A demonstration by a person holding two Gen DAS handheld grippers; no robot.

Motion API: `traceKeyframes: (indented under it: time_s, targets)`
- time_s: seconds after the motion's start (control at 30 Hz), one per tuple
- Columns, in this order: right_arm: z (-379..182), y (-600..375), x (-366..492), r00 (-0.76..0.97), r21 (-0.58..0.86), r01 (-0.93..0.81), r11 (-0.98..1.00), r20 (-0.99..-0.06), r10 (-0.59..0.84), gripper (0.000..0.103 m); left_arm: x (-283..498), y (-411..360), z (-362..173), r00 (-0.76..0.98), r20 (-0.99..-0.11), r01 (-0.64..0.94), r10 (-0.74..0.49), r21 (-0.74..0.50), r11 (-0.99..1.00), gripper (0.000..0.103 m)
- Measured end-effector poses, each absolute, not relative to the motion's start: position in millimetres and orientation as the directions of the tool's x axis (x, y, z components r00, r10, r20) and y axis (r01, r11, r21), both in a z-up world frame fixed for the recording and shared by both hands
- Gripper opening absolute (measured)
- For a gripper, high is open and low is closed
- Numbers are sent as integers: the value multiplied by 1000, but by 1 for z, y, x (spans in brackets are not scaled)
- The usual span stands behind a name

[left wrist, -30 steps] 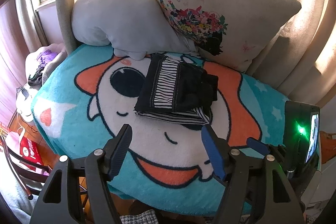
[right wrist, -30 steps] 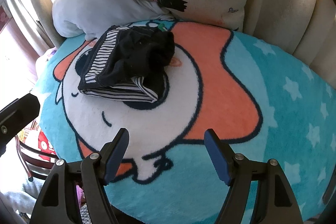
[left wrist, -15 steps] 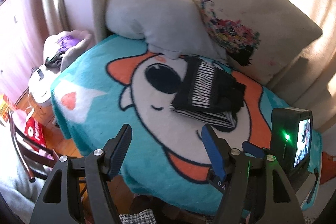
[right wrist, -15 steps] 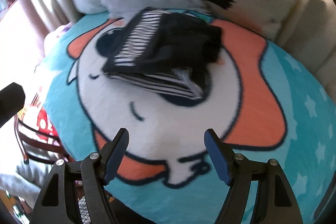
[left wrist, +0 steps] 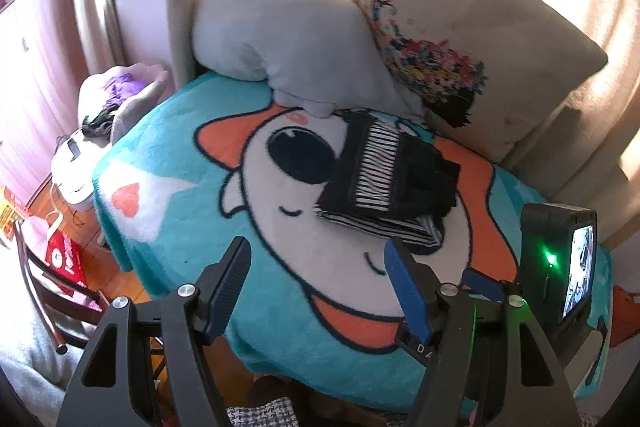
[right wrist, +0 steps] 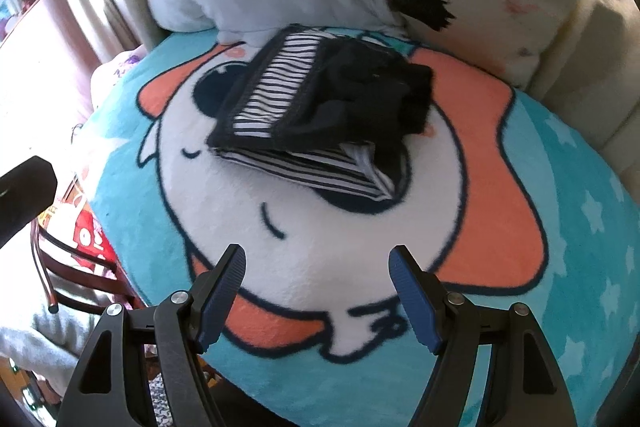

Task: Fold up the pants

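Note:
The pants (left wrist: pixel 386 183) are black with white-striped panels and lie folded into a compact bundle on the cartoon blanket (left wrist: pixel 192 227), just in front of the pillows. They also show in the right wrist view (right wrist: pixel 320 115). My left gripper (left wrist: pixel 318 253) is open and empty, held back from the bundle near the blanket's front edge. My right gripper (right wrist: pixel 316 259) is open and empty, also short of the bundle. Neither gripper touches the pants.
A grey plush pillow (left wrist: pixel 288 39) and a floral cushion (left wrist: pixel 460 35) lean against the back behind the pants. The right gripper's body with its screen (left wrist: pixel 560 267) shows at the right in the left wrist view. A chair (right wrist: pixel 72 267) and clutter (left wrist: pixel 60 251) stand left of the blanket.
Both grippers stayed open and empty. The left view swung left and pulled back from the pants. The right view drew somewhat closer to the bundle. The pants did not move.

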State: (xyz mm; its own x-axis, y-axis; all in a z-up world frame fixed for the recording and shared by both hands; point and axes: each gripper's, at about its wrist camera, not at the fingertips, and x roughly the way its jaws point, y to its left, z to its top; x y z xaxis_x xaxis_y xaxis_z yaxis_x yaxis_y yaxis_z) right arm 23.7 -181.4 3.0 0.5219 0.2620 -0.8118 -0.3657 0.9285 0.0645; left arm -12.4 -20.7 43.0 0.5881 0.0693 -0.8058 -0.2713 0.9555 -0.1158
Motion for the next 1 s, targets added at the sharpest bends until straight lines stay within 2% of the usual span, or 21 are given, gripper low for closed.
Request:
traceKeyframes:
  time_s: [0.53, 1.0]
  targets:
    - [1, -256, 35, 567, 97, -174, 980, -804, 181, 79, 17, -77, 39, 592, -805, -105, -34, -119, 987, 68]
    - [-8, -233, 37, 546, 83, -226, 970, -814, 197, 79, 18, -63, 32, 572, -820, -138, -19, -119, 983, 69]
